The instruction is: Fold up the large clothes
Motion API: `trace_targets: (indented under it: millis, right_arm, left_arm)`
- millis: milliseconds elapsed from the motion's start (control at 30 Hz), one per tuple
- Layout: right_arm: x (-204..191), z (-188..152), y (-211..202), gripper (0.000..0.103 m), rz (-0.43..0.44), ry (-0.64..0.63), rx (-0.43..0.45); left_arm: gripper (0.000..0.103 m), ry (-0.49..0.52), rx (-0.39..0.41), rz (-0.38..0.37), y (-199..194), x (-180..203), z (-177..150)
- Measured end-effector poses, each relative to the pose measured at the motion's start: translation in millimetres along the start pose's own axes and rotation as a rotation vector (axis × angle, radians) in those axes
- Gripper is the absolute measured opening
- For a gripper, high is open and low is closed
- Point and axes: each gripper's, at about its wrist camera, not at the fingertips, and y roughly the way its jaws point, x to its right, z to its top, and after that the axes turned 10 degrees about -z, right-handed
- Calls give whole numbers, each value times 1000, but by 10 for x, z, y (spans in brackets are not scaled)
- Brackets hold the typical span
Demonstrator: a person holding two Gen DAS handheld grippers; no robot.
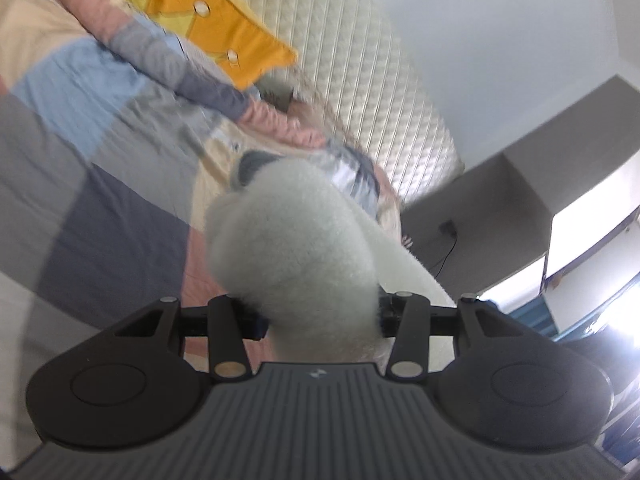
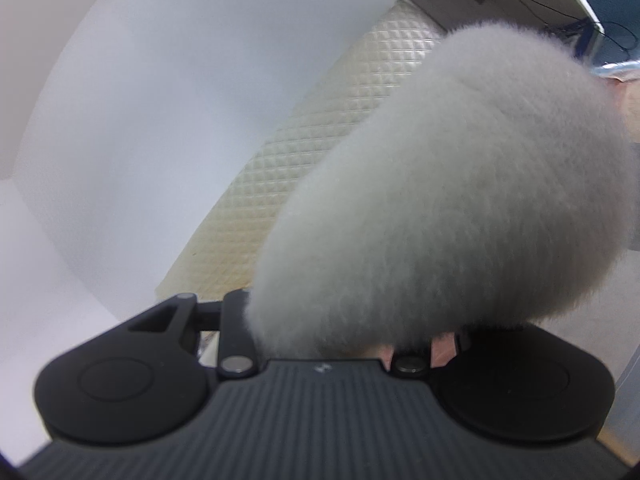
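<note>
A white fluffy fleece garment (image 1: 292, 232) bulges up between the jaws of my left gripper (image 1: 320, 314), which is shut on a thick fold of it; the fleece hides the fingertips. The garment stretches away toward a person's arm in a pink and grey sleeve (image 1: 180, 68). In the right wrist view the same fleece (image 2: 460, 200) fills the right half of the picture. My right gripper (image 2: 340, 320) is shut on a bunch of it, its fingertips also buried. Both views are blurred by motion.
Below lies a bed with a patchwork cover (image 1: 100, 208) of grey, blue, pink and beige squares. A yellow cloth (image 1: 208, 12) lies near the quilted cream headboard (image 1: 380, 92) (image 2: 320, 152). White walls, a grey shelf unit (image 1: 520, 184) and a bright window (image 1: 592, 248) stand at the right.
</note>
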Motion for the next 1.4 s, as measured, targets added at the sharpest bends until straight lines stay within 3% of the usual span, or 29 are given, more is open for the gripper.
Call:
trace_targets:
  millis: [233, 367, 467, 667, 1067, 1233, 1400]
  right_arm:
    - [842, -3, 424, 44, -92, 76, -17]
    - [1296, -204, 546, 44, -168, 163, -46]
    - [1549, -332, 605, 44, -193, 205, -52]
    - [1871, -450, 670, 44, -153, 264, -43]
    - [1781, -775, 364, 47, -152, 276, -42]
    - [1716, -783, 264, 53, -213, 304, -51]
    - [1535, -824, -147, 53, -311, 263, -30]
  left_arm:
    - [51, -6, -58, 15, 950, -475, -373]
    - [51, 9, -114, 26, 1261, -858, -609]
    - [51, 70, -103, -5, 1312, -937, -734]
    - [52, 101, -91, 11, 1244, -1025, -903]
    - [60, 73, -102, 32, 1104, -1150, -1058]
    - [66, 35, -134, 39, 886, -1145, -1095]
    - [66, 118, -147, 86, 387, -987, -1187]
